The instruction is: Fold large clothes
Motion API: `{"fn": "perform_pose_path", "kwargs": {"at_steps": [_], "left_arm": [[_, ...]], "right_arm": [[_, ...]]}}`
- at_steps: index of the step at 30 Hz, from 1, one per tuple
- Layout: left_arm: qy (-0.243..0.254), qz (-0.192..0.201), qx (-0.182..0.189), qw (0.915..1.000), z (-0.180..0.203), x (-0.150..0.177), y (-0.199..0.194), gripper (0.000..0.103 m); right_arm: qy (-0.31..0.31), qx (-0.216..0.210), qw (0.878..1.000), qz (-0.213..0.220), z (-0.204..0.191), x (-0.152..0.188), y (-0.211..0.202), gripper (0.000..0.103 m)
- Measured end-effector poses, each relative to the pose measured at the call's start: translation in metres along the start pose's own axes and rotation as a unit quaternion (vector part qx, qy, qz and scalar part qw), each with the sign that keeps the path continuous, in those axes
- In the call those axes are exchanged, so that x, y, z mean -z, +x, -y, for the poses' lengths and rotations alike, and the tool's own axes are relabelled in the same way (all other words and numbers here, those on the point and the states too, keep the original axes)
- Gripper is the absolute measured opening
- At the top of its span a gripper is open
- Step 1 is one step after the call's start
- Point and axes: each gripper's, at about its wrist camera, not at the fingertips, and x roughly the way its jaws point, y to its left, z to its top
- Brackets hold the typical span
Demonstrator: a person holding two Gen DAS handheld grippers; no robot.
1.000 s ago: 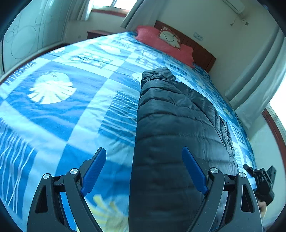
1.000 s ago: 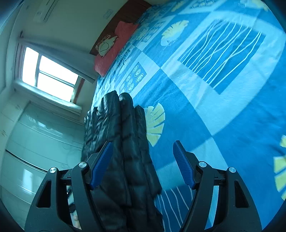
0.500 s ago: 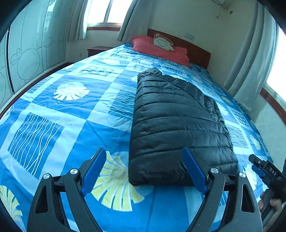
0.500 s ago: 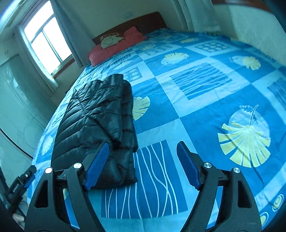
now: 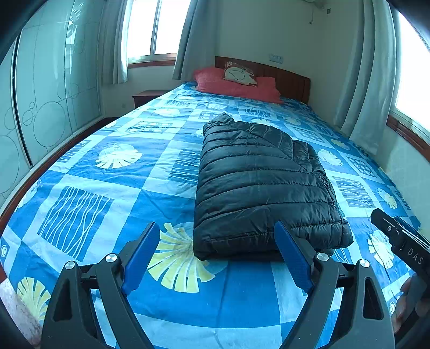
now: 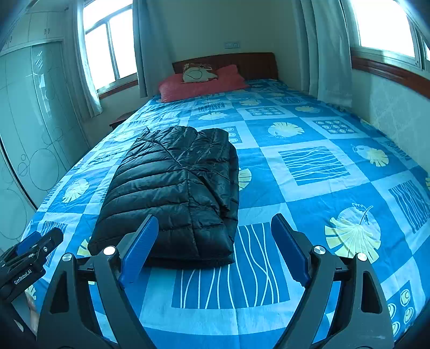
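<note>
A black quilted puffer jacket (image 5: 263, 182) lies folded into a compact rectangle on the blue patterned bed cover (image 5: 113, 188). It also shows in the right wrist view (image 6: 174, 190). My left gripper (image 5: 217, 255) is open and empty, held above the bed just short of the jacket's near edge. My right gripper (image 6: 215, 249) is open and empty, near the jacket's near right corner. Each gripper shows at the edge of the other's view: the right one (image 5: 403, 241), the left one (image 6: 29, 257).
Red pillows (image 5: 236, 86) and a small cushion (image 6: 199, 73) lie against the wooden headboard (image 6: 250, 63). A glass-door wardrobe (image 5: 45, 107) stands left of the bed, with a nightstand (image 5: 145, 96) beyond it. Curtained windows (image 6: 384, 24) and a wall flank the right side.
Both grippers have pulled back and up from the jacket, staying open. The jacket, close under the fingers a second ago, now lies farther off, whole and folded.
</note>
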Motion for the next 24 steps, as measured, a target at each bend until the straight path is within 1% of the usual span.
{"fn": "perform_pose_path", "kwargs": {"at_steps": [7,24], "left_arm": [[0.002,0.005,-0.003,1.0,0.005,0.002,-0.009,0.085],[0.01,0.007,-0.006,0.9999,0.014,0.008,-0.015,0.085]], "right_arm": [[-0.014,-0.006,1.0,0.005,-0.009,0.004,-0.008,0.086],[-0.017,-0.012,1.0,0.007,-0.014,0.009,-0.016,0.086]]}}
